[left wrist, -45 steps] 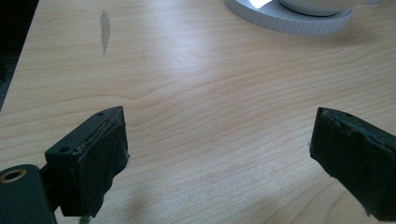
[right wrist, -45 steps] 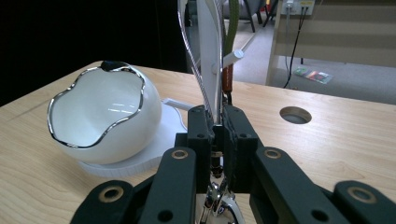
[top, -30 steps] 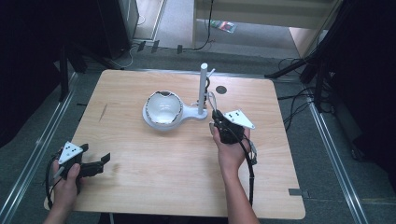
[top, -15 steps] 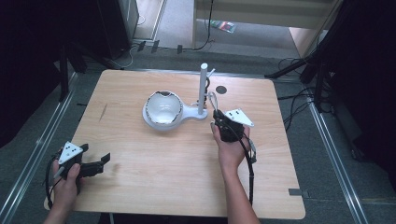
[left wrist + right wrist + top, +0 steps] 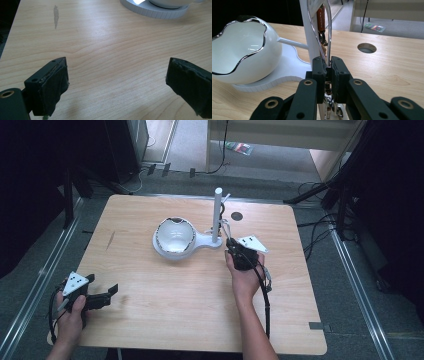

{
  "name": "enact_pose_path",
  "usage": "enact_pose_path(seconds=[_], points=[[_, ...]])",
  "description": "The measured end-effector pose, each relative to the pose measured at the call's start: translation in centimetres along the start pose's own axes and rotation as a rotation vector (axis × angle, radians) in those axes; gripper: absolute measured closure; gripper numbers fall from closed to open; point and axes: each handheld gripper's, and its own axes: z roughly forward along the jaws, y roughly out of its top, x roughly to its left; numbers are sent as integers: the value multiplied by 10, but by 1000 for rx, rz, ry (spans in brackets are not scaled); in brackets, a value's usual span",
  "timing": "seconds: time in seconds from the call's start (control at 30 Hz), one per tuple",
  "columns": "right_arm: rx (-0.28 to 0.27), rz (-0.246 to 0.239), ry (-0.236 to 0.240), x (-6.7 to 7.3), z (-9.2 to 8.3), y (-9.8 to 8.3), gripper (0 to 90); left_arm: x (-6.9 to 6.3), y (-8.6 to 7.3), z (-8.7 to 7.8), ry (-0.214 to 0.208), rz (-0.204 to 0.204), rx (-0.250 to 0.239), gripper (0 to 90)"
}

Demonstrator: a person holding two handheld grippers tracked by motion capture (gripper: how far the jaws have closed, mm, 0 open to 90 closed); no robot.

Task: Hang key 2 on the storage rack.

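A white stand holds a chrome-rimmed white bowl and an upright white post on one flat base. From the post hangs a thin silver wire loop with a brown tag and small metal pieces. My right gripper is shut on the lower part of that loop, right beside the post; in the high view it sits at the foot of the post. My left gripper rests low near the table's front left corner, jaws wide apart over bare wood.
The wooden table has a round cable hole behind the post and a dark mark at its left. Cables and dark equipment line the floor around it. The stand's base edge lies far ahead of the left gripper.
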Motion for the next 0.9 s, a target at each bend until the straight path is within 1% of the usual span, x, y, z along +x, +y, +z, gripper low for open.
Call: enact_pose_path(seconds=[0.37,0.4,0.63,0.9], points=[[27,-12,4,3,13,4,833,0,0,0,-1,-1,0,45],[25,-13,2,3,15,4,834,0,0,0,-2,0,0,45],[61,-19,-6,2,27,1,834,0,0,0,-2,0,-1,45],[74,-28,-9,1,36,-1,834,0,0,0,-3,-1,-1,45]])
